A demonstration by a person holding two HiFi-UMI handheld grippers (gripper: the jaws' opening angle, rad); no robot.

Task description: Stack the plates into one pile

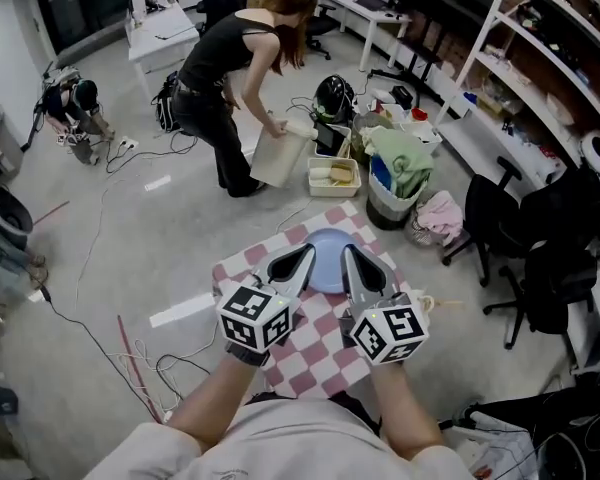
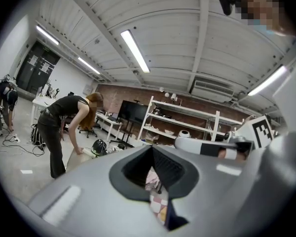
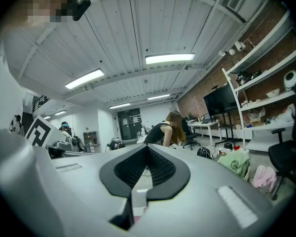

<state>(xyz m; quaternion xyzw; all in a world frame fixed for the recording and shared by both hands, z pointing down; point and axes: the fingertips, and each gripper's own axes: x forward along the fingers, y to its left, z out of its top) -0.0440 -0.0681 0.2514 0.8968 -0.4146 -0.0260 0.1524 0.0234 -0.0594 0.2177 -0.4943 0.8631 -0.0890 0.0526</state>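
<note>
A light blue plate (image 1: pixel 326 258) lies at the far side of a small table covered by a pink-and-white checked cloth (image 1: pixel 315 358). No other plate shows. My left gripper (image 1: pixel 305 254) is held above the plate's left edge and my right gripper (image 1: pixel 350 254) above its right edge, both pointing away from me. Each is shut with nothing between its jaws. In the left gripper view the left gripper (image 2: pixel 153 149) points up at the room, with a strip of checked cloth (image 2: pixel 158 201) showing below. The right gripper (image 3: pixel 148 149) in its own view is likewise tilted up.
A person (image 1: pixel 235 63) bends over a white board on the floor beyond the table. Near them stand a white crate (image 1: pixel 333 176) and a bin with green cloth (image 1: pixel 400 168). Black office chairs (image 1: pixel 540 253) and shelving (image 1: pixel 540 78) fill the right side. Cables trail across the floor at left.
</note>
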